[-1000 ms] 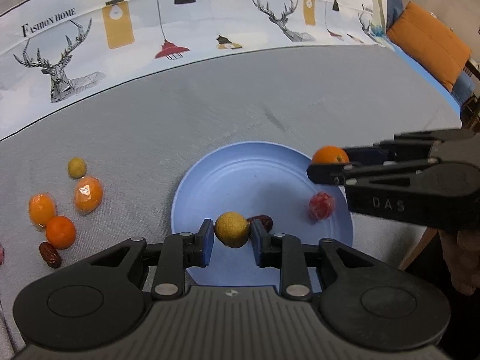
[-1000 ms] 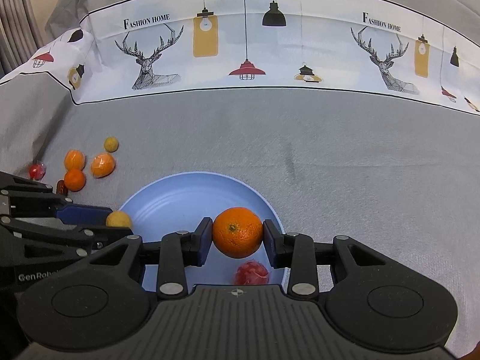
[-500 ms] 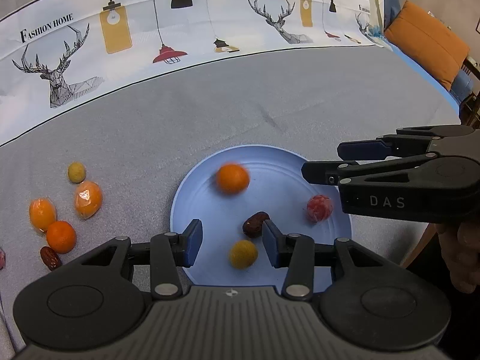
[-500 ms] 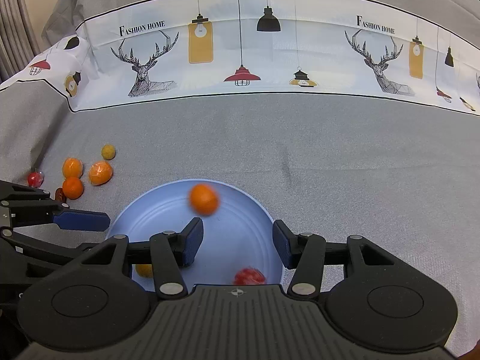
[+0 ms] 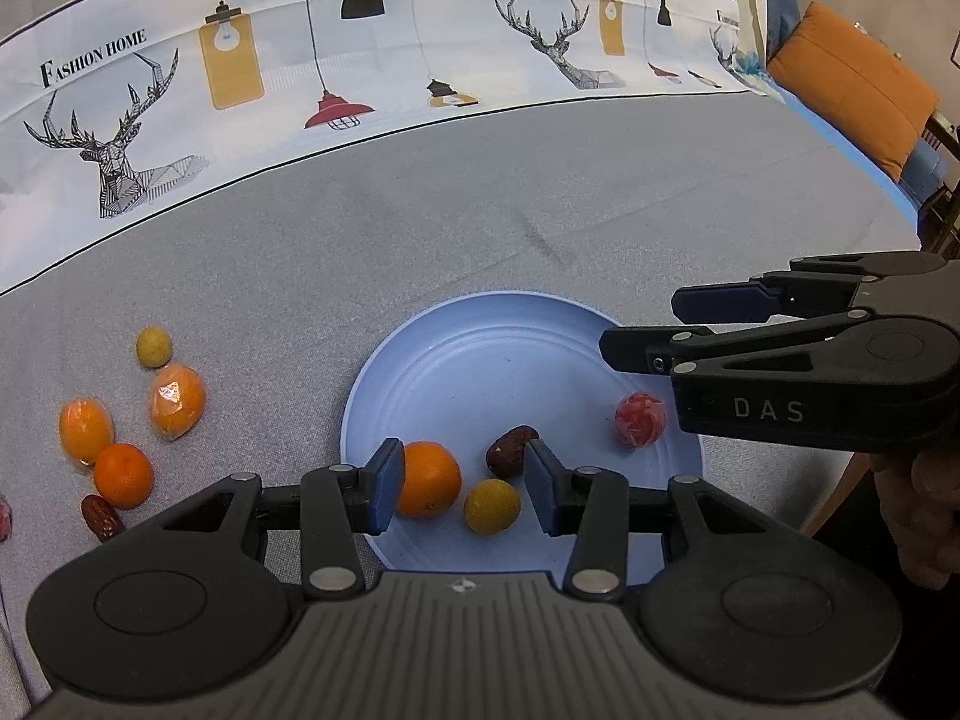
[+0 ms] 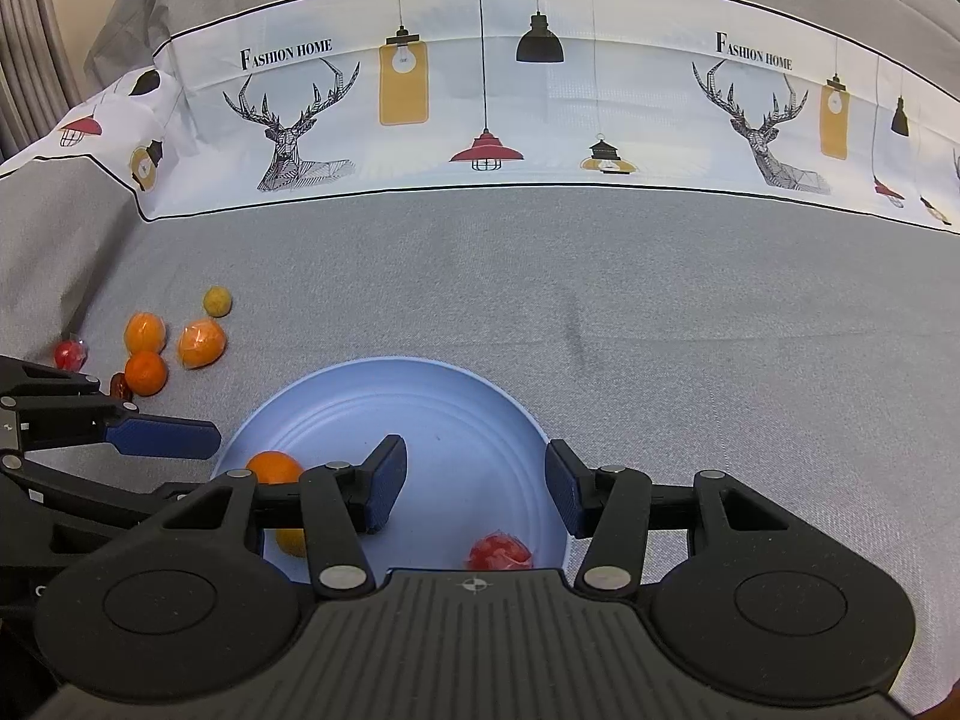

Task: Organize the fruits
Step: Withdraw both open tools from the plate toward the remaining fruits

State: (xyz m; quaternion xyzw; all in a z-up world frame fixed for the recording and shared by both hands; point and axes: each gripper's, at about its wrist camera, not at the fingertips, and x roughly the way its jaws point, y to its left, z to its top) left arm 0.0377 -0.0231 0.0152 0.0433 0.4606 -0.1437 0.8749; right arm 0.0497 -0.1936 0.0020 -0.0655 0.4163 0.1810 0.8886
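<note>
My left gripper (image 5: 459, 483) stood with its jaws apart and gripped nothing, and my right gripper (image 6: 474, 483) likewise hung open and empty over the blue plate (image 5: 480, 348). On the plate lay an orange (image 5: 427, 479), a small yellow fruit (image 5: 492, 506), a brown date (image 5: 510, 449) and a wrapped red fruit (image 5: 639, 419), all free of the pads. The remaining fruits (image 5: 129, 420) lay in a cluster on the grey tablecloth (image 5: 360, 252), well to the left of the plate.
</note>
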